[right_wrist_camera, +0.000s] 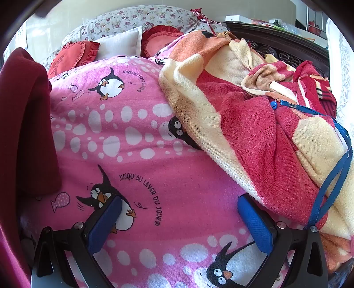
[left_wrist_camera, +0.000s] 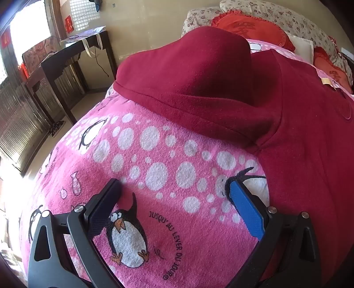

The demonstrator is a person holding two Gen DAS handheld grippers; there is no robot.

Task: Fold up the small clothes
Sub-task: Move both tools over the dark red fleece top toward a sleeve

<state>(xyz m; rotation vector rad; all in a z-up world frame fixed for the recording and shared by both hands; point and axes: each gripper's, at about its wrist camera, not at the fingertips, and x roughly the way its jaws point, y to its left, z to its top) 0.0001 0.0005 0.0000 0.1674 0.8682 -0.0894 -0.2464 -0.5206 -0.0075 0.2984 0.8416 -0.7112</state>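
Left wrist view: one dark red fleece garment (left_wrist_camera: 221, 88) lies spread on a pink towelling bed cover printed with penguins and white dots (left_wrist_camera: 154, 177), one sleeve folded over towards the left, its body running off to the right. The left tongs (left_wrist_camera: 174, 188) hang wide open just above the bare cover, near the garment's edge, with nothing between the jaws. In the right wrist view the right tongs (right_wrist_camera: 179, 201) are likewise spread wide and empty over the cover (right_wrist_camera: 132, 133), with the garment (right_wrist_camera: 28, 124) at the far left. One crumpled red, cream and orange plush blanket (right_wrist_camera: 265, 124) lies heaped on the right of the bed, a blue lanyard strap (right_wrist_camera: 331, 168) trailing across it. At the head lie three red frilled heart cushions (right_wrist_camera: 73, 57), one white pillow (right_wrist_camera: 121, 44) and a floral bolster (right_wrist_camera: 137, 20). Beyond the bed, one dark wooden side table (left_wrist_camera: 64, 66) stands by a bright window (left_wrist_camera: 28, 28) and a beige wall.
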